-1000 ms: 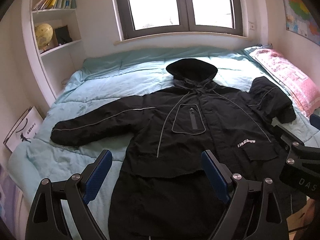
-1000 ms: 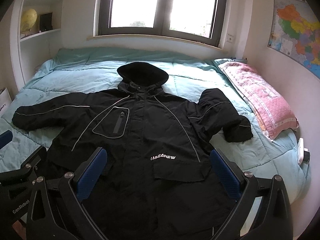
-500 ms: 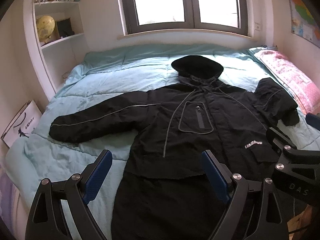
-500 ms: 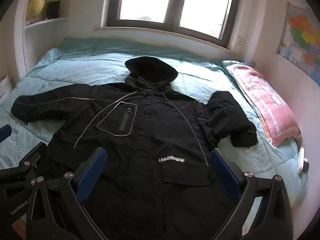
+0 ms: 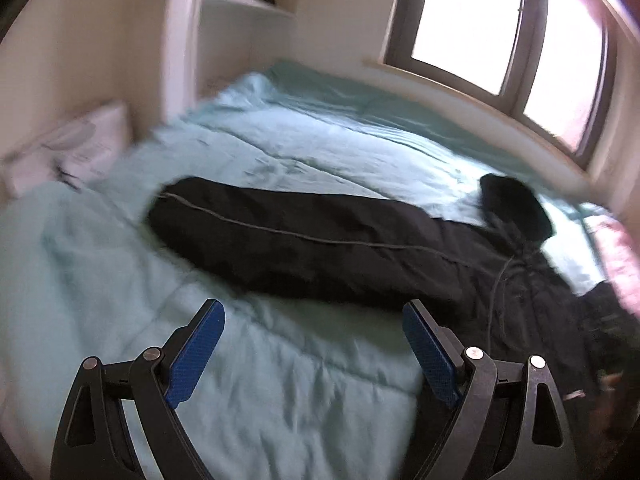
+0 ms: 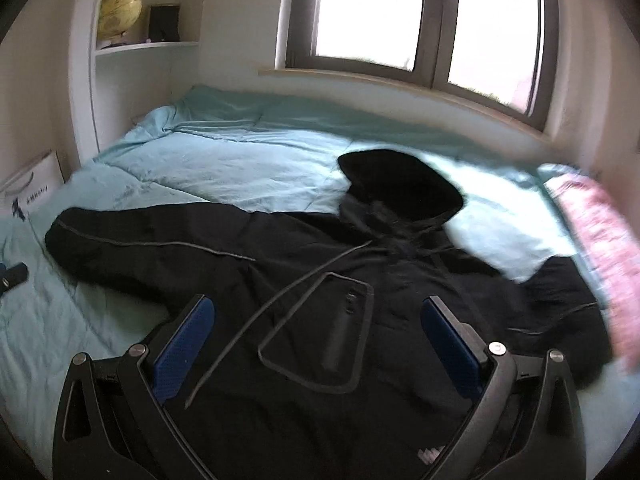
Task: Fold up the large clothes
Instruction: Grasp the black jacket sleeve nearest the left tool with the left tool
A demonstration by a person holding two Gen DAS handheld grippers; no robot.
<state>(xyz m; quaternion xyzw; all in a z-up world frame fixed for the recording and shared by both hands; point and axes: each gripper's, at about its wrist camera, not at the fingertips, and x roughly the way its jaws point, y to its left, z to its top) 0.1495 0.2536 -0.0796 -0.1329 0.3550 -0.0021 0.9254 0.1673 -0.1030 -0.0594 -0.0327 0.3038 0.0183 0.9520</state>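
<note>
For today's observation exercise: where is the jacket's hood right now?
In the right wrist view the hood lies at centre, flat on the blue quilt below the window, left of the pink pillow.

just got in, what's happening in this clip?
A person with a handheld gripper in each hand is setting up to fold a black hooded jacket spread flat on a teal bed. Nothing is folded yet. The left gripper is open, facing the outstretched sleeve without touching it. The right gripper is open above the jacket's chest, holding nothing.
</note>
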